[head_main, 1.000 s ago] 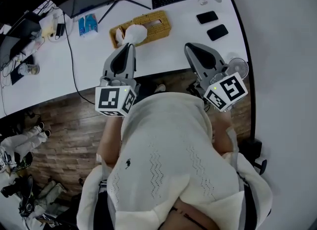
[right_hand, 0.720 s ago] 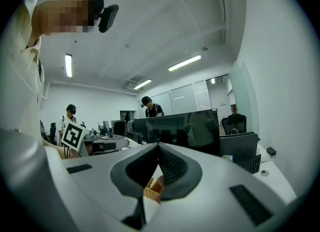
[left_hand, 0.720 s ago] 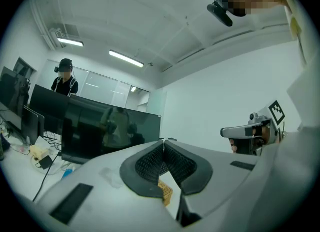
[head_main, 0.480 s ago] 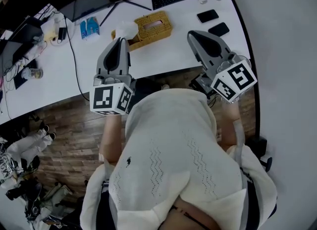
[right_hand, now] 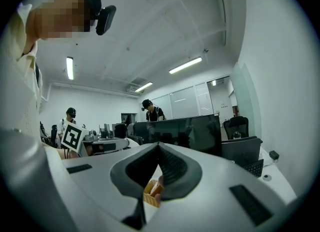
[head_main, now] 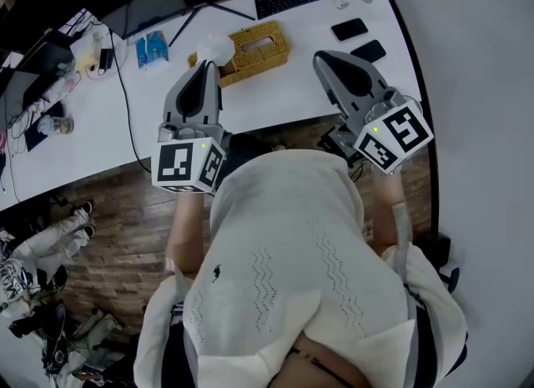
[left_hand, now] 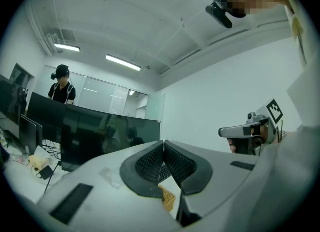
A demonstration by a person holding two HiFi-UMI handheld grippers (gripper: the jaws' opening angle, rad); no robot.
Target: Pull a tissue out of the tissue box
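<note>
Currently: left tool (head_main: 207,68) tips pressed together, 1 white sliver at the pinch. The bunched tissue (head_main: 214,46) sits right at its tip, over the left end of the woven tissue box (head_main: 260,42) on the worktop (head_main: 275,98). Right tool (head_main: 322,59) closed, empty, off to the right.

Judgement: draw-out stage; cannot tell whether the tissue's tail has cleared the slot. If not, hold the pinch and pull near-left.

Box long axis runs left-right, right end slightly farther, slot up.

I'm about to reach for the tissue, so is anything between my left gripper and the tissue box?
Nothing visible. In the head view the left gripper, jaws together, points at the tissue poking from the woven tissue box, and no object lies between them on the white desk.
</note>
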